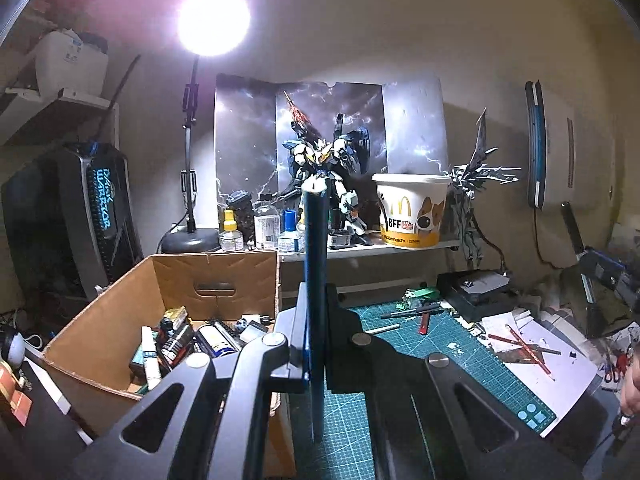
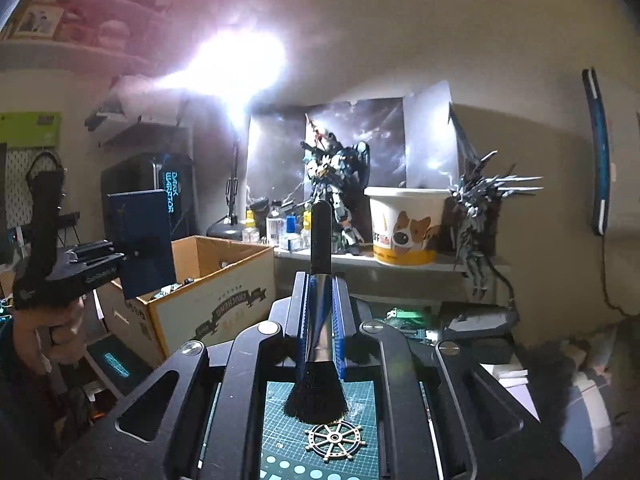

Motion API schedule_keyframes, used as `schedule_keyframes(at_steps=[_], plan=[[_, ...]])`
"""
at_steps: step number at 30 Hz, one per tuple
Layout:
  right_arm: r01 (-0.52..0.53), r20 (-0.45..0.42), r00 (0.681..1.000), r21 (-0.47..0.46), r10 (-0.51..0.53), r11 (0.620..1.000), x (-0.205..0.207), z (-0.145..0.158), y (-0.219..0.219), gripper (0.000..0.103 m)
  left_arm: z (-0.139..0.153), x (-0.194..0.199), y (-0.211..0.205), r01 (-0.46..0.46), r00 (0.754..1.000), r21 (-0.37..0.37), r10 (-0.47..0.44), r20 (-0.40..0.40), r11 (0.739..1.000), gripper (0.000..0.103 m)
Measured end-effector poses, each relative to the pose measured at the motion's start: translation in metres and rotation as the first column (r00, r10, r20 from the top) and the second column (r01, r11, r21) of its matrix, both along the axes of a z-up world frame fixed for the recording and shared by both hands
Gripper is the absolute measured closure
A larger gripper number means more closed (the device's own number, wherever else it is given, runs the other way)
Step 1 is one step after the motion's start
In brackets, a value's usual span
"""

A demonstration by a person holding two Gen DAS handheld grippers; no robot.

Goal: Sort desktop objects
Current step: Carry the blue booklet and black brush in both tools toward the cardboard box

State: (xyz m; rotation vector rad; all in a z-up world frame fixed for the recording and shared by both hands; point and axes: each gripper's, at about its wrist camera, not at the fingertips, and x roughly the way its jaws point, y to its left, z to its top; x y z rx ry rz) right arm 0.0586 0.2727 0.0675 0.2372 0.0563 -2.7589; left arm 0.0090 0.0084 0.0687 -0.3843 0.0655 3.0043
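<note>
My left gripper [image 1: 315,316] is shut on a thin dark blue book [image 1: 315,280], held edge-on and upright to the right of the open cardboard box [image 1: 120,304]. The right wrist view shows that same gripper [image 2: 132,252] with the book [image 2: 140,240] held above the box [image 2: 216,280]. My right gripper [image 2: 320,312] is shut on a black brush [image 2: 318,360], handle up, bristles down over the green cutting mat [image 2: 360,392]. A metal ship's-wheel ornament [image 2: 335,440] lies on the mat below the bristles.
The box holds several bottles and tubes [image 1: 180,340]. Pens [image 1: 416,312], red pencils [image 1: 528,348] and white paper [image 1: 552,372] lie on the mat's right side. A shelf behind carries a robot model [image 1: 324,184], a McDonald's bucket [image 1: 412,212] and small bottles [image 1: 264,224]. A lamp [image 1: 214,20] shines at upper left.
</note>
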Motion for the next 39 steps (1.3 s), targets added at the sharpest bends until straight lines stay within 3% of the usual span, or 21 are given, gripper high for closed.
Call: schedule_keyframes(at_steps=[10,19,29,39], plan=[[-0.019,0.037,0.999,-0.052,0.021,0.998,-0.014,0.001,-0.004,0.092,-0.005,0.013,-0.017,-0.072,0.997,-0.030,0.073,0.020,0.997,0.099],[-0.119,0.056,0.991,-0.049,0.122,0.992,-0.034,-0.002,-0.036,0.092,-0.009,0.019,-0.054,-0.172,0.984,-0.029,0.173,0.045,0.985,0.099],[-0.251,0.075,0.964,-0.042,0.253,0.967,-0.050,-0.010,-0.085,0.092,-0.014,0.032,-0.091,-0.280,0.957,-0.041,0.282,0.068,0.959,0.099],[-0.384,0.085,0.919,-0.038,0.386,0.923,-0.054,-0.014,-0.135,0.092,-0.015,0.051,-0.123,-0.373,0.923,-0.047,0.376,0.084,0.927,0.099]])
